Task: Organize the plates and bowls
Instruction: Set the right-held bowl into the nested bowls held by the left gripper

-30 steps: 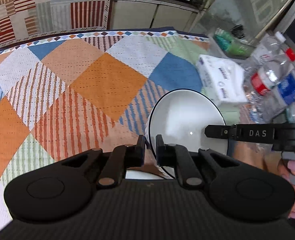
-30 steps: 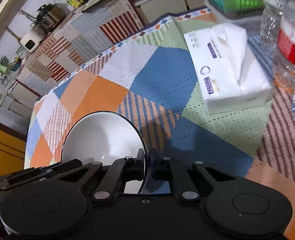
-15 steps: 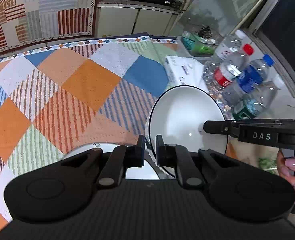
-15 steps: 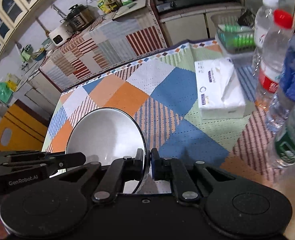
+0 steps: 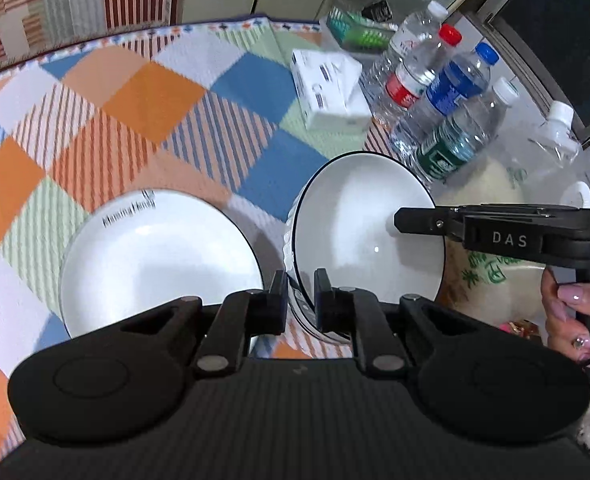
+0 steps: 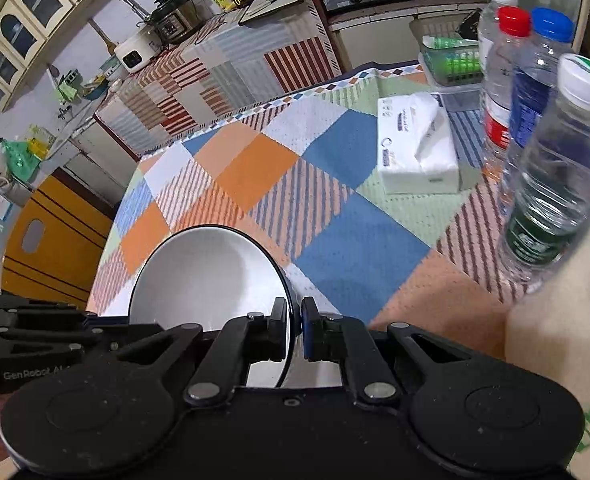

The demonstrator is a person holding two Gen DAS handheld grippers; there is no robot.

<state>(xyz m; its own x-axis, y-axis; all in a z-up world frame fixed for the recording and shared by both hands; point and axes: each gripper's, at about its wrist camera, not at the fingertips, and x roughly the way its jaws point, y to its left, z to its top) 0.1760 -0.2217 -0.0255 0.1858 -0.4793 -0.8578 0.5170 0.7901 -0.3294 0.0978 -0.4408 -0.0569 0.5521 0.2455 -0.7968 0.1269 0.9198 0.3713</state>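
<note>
White black-rimmed bowl (image 5: 359, 216) tilted on edge above the patchwork-clothed table (image 5: 143, 92), left hand-held gripper (image 5: 299, 300) pinching its near rim, right hand-held gripper (image 6: 295, 330) clamped on its opposite rim, white plate (image 5: 155, 256) lay flat just beside, water bottles (image 5: 447, 116) stood behind.

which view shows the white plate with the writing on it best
The left wrist view. There the plate lies on the checked tablecloth with its rim lettering and most of its face visible, beside the held bowl. The right wrist view shows none of it, only the bowl and the table.
</note>
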